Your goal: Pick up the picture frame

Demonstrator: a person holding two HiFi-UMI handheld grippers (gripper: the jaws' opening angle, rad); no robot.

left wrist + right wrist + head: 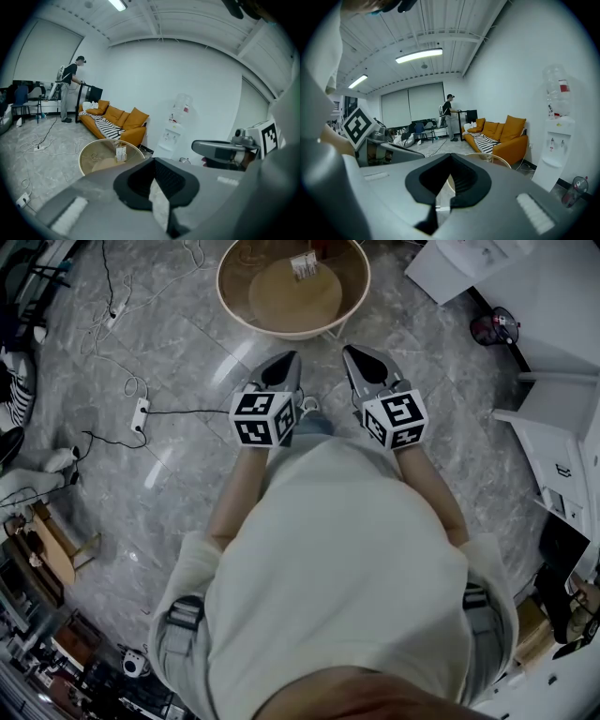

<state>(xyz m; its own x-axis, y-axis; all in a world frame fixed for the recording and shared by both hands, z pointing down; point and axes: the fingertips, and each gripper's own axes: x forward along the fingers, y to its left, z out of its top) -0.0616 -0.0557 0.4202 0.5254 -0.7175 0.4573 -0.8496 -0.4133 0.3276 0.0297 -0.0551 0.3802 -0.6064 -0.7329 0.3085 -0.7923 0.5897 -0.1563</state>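
The picture frame (304,265) is a small upright card-like piece standing on a round wooden table (238,287) ahead of me; in the left gripper view the frame (121,153) rises above the table's rim (93,146). My left gripper (289,362) and right gripper (355,356) are held side by side just short of the table, both pointing at it and well apart from the frame. Each is shut with nothing between its jaws, as the left gripper (157,183) and the right gripper (444,183) show close up. In the right gripper view only part of the table's rim (502,161) shows.
An orange sofa (115,120) with a striped blanket stands behind the table, a water dispenser (174,129) to its right. A person (69,89) stands far back at a desk. Cables and a power strip (141,413) lie on the floor left; white cabinets (553,418) line the right.
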